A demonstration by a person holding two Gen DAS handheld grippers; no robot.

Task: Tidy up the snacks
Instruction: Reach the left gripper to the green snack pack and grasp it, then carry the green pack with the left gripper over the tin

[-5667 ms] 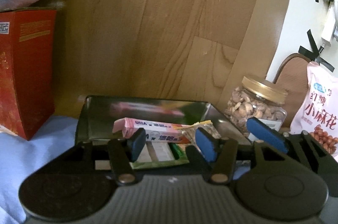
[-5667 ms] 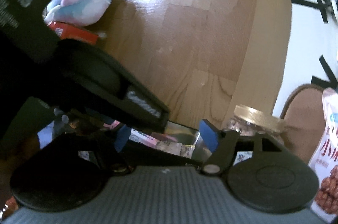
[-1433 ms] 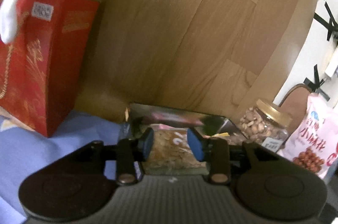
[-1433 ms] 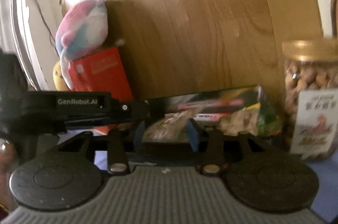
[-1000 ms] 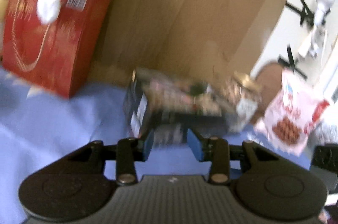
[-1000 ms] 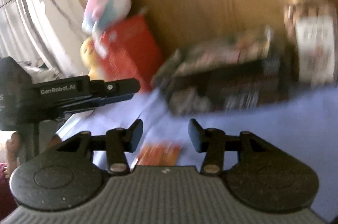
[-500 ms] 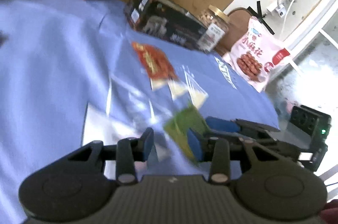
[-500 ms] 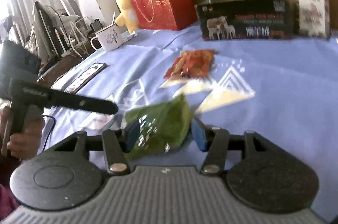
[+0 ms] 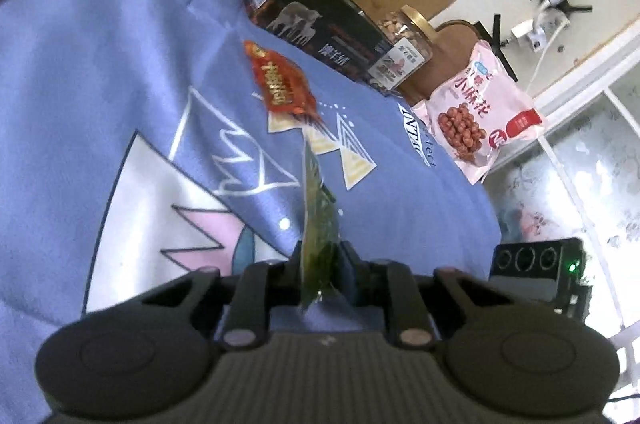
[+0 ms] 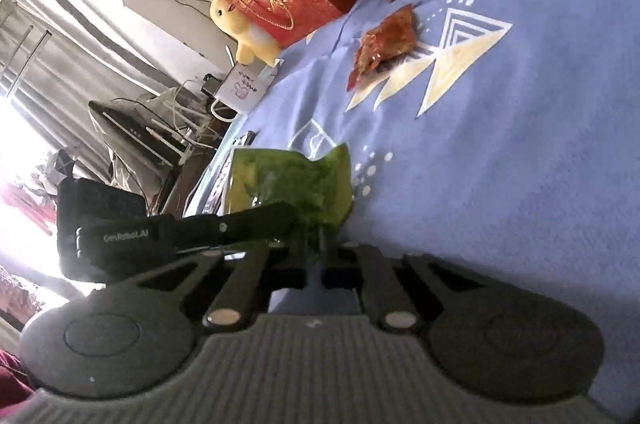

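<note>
Status check on green packet (image 9: 318, 224): hanging clear above the blue cloth (image 9: 100, 64), edge-on in the left wrist view, broad face showing in the right wrist view.

- Left gripper (image 9: 320, 264): clamping narrow on the packet's lower part, film passing straight between the pads.
- Right gripper (image 10: 318, 256): looking pinched on the bottom edge too, jaws nearly closed with green showing between them. Reading that as a two-gripper hold, though the contact is small in the frame.

Handling, judging from looks:
- Treating it as light, thin film; top corners curling, so floppy rather than stiff.
- Expecting glossy, slippery plastic, so gripping on the flat sealed margin, not on the puffed middle.
- Assuming crushable contents; keeping squeeze modest and avoiding pulling the two grippers apart, risking a torn seam.
- Watching for swing and twist when carrying by one edge; releasing one side only with the other seated well in from the edge.

Elsewhere:
- Lying flat on the cloth, well ahead: red packet (image 9: 280, 84).
- Sitting at the far edge: black box (image 9: 316, 24), nut jar (image 9: 404, 44) touching its end, pink bag (image 9: 476, 112) just beyond.

Guessing the box as the drop target.
</note>
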